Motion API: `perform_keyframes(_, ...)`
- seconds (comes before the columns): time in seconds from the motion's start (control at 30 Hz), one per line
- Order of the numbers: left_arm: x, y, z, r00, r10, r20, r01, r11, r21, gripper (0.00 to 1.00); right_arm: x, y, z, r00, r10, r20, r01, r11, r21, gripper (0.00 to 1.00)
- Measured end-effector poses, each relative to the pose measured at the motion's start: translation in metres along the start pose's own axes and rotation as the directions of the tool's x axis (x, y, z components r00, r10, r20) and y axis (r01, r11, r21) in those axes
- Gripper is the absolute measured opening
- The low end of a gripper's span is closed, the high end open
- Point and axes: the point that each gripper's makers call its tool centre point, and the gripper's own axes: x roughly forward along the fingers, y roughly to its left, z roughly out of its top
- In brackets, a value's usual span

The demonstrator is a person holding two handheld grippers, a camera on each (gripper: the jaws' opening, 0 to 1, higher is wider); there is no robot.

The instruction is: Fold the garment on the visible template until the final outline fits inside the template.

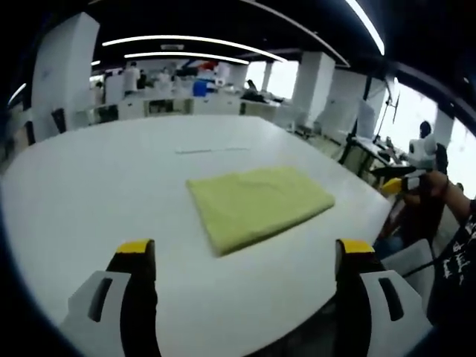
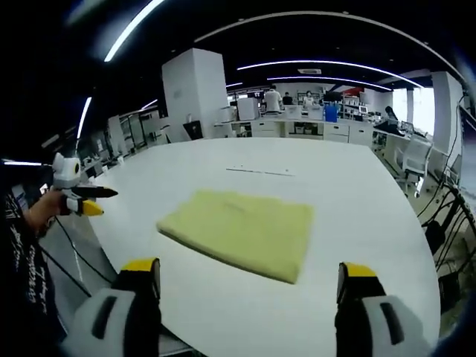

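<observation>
A yellow garment (image 1: 256,204) lies folded into a flat rectangle on the white table (image 1: 111,178); in the right gripper view the garment (image 2: 242,230) sits mid-table (image 2: 357,193). My left gripper (image 1: 245,249) hovers short of it near the table's edge, open, nothing between its jaws. My right gripper (image 2: 249,268) is likewise open and empty, held back from the garment's near edge. Each gripper appears in the other's view, held off the table's side: the right gripper (image 1: 405,182) and the left gripper (image 2: 83,199). A thin dark line (image 2: 260,172) marks the table beyond the garment.
The same faint line (image 1: 212,151) lies behind the cloth. A person's arm (image 1: 446,197) and dark sleeve (image 2: 18,245) show at the sides. Office chairs (image 2: 413,160), white pillars (image 2: 195,93) and desks with people (image 2: 297,104) stand beyond the table.
</observation>
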Motion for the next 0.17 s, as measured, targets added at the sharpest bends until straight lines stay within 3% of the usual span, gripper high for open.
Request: perform_keyframes(0.17,-0.0010,-0.0006,-0.0010,1.000,-0.007,0.000,0.007,1.000,-0.014,0.97,-0.0001,0.0006,-0.0015,1.000,-0.003,0.002,0.003,1.000,0.006,1.00)
